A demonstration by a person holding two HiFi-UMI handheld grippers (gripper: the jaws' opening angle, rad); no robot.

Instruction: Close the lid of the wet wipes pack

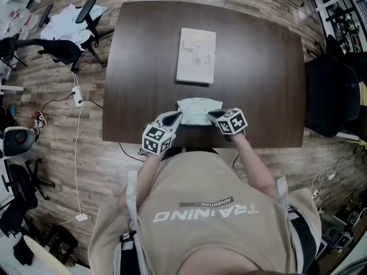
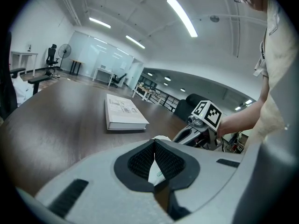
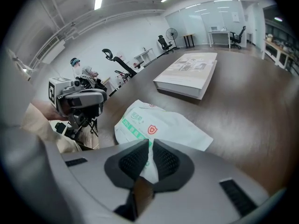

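Observation:
The wet wipes pack (image 1: pixel 199 110) is a soft white pouch with green print and a red shield mark, lying near the table's front edge. My left gripper (image 1: pixel 176 118) is shut on the pack's left end; a white strip of it shows pinched between the pads (image 2: pixel 154 164). My right gripper (image 1: pixel 214 115) is shut on the right end, with the pack (image 3: pixel 161 125) spreading out beyond the pads (image 3: pixel 149 157). In each gripper view the other gripper shows across the pack: the right gripper (image 2: pixel 198 130) and the left gripper (image 3: pixel 78 101). The pack's lid is not visible.
A thick white book (image 1: pixel 196 55) lies flat at the middle of the dark brown table (image 1: pixel 258 85), just beyond the pack. Office chairs stand at the left (image 1: pixel 63 44) and right (image 1: pixel 332 96) of the table. Cables run over the wooden floor.

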